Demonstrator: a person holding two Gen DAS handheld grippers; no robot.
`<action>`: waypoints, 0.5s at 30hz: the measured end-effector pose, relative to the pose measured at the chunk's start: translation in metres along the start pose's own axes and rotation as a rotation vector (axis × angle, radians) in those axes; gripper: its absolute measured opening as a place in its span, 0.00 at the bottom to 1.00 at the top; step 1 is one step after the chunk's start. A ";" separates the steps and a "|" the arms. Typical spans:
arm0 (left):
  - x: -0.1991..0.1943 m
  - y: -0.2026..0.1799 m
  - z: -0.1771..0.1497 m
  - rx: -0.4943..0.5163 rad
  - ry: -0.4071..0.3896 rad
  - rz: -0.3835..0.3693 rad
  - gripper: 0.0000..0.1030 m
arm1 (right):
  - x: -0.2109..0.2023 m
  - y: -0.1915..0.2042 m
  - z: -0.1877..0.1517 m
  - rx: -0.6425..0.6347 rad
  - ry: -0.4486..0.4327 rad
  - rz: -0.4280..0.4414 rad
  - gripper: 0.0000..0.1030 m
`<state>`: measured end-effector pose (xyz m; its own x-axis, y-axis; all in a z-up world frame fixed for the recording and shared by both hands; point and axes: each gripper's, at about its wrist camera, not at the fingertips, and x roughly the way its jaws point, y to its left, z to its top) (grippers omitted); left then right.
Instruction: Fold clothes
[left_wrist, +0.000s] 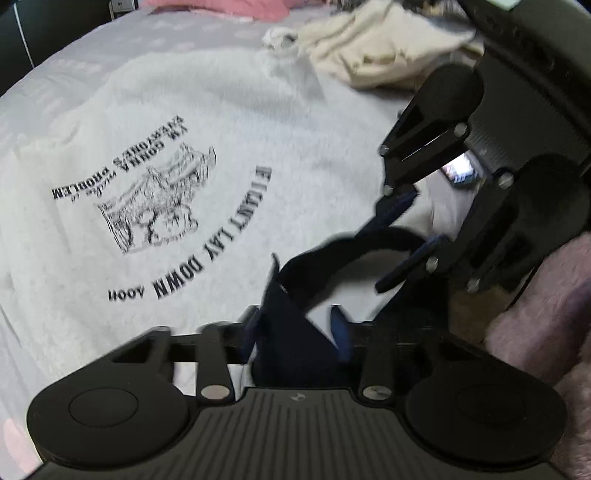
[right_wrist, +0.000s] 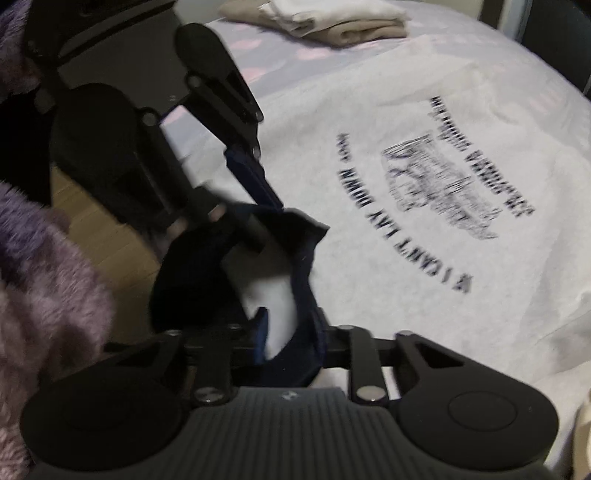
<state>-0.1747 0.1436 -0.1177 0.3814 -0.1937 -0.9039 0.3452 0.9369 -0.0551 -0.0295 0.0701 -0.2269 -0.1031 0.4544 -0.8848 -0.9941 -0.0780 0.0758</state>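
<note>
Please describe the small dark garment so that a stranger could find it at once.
Start from the big white printed shirt spread over the bed. At its near edge, both tongs pinch one small navy garment. It is the only dark cloth; the folded pile beyond is beige and white.

Pale grey print, dark navy cloth, black tools

The sweatshirt (left_wrist: 155, 122) is light heather grey with a black printed drawing and black lettering. The small garment (left_wrist: 295, 332) is dark navy. Both the left tool (left_wrist: 295, 328) and the right tool (right_wrist: 291, 339) are matte black. The bed sheet (right_wrist: 266, 51) is lavender with pink spots; the folded clothes (right_wrist: 332, 22) are beige and white; a sleeve (right_wrist: 48, 295) is fuzzy mauve.
</note>
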 end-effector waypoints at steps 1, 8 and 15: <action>0.001 -0.001 -0.003 0.015 0.011 -0.005 0.04 | -0.001 0.002 -0.002 -0.008 0.007 0.017 0.17; 0.008 -0.013 -0.024 0.087 0.100 -0.091 0.02 | 0.009 0.020 -0.014 -0.084 0.091 0.107 0.04; 0.027 -0.014 -0.034 0.096 0.139 -0.087 0.02 | 0.033 0.025 -0.028 -0.071 0.146 0.106 0.08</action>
<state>-0.1987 0.1351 -0.1554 0.2261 -0.2248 -0.9478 0.4547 0.8849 -0.1014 -0.0567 0.0585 -0.2672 -0.1962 0.3071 -0.9312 -0.9724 -0.1832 0.1445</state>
